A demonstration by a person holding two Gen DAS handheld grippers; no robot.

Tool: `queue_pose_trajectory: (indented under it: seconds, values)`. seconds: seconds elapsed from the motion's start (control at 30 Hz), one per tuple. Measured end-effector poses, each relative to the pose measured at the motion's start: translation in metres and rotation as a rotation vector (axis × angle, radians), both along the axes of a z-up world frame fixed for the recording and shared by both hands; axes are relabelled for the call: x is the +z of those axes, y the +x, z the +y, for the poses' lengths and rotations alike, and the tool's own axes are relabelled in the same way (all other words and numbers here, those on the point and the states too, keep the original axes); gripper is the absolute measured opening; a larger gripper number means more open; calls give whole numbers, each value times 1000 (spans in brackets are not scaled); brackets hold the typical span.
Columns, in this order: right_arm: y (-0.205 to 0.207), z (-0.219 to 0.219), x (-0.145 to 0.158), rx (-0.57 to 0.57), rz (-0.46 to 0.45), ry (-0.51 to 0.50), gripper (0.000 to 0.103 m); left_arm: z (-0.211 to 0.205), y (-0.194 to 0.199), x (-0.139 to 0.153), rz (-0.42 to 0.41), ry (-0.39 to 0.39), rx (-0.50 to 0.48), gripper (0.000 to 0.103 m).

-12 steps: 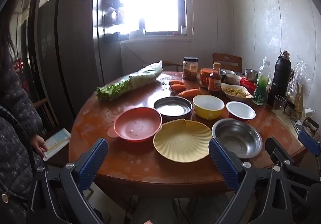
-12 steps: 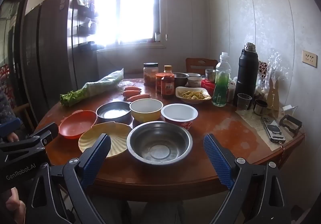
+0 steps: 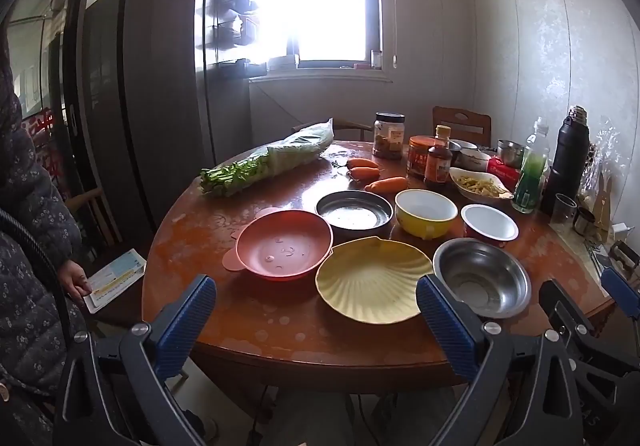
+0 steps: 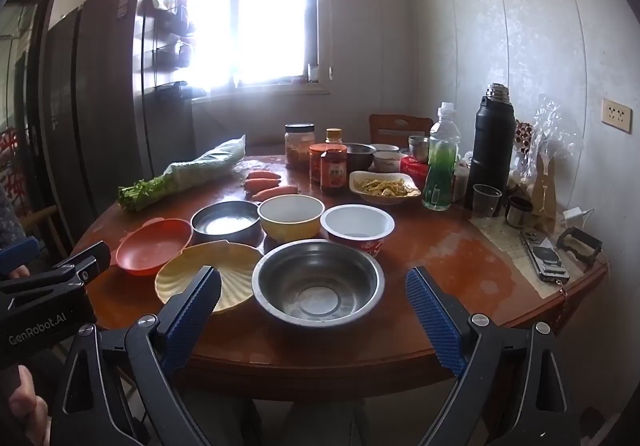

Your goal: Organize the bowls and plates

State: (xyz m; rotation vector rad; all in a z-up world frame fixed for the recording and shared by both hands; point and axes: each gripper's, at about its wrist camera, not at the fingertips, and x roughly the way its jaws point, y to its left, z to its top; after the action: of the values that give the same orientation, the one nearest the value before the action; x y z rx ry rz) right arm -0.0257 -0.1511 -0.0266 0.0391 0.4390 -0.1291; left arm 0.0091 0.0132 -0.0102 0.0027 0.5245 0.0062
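The left gripper (image 3: 316, 314) is held wide apart in front of the near edge of the round table (image 3: 248, 326). Nothing is held between its blue pads (image 3: 186, 320), and nothing is touched by them. The right gripper (image 4: 314, 308) is also spread wide, and nothing is held or touched by it either.

Six dishes are set close together on the near part of the table. A steel bowl (image 4: 318, 282) is seen right ahead of the right gripper, and it is empty. A yellow shell plate (image 3: 374, 280) is laid just beside it, on its left, and it is empty too. An orange bowl (image 3: 284, 248) is placed left of the plate, and only a few drops are seen inside it. Behind these, three more are lined up: a dark round pan (image 3: 354, 210), a yellow bowl (image 3: 426, 212) with a white inside, and a red and white cup bowl (image 3: 490, 224). All three look empty.

Farther back, a white dish (image 4: 384, 188) is filled with pale yellow food. Three carrots (image 3: 370, 174) and a bag of greens (image 3: 268, 166) are laid on the table behind the dishes.
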Motion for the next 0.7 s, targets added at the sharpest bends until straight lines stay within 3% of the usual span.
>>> queue_pose_trajectory:
  seconds: [0.7]
  values:
    - [2,3,2,-12,19,-11,95,6,-4,0,2,3,-5,101]
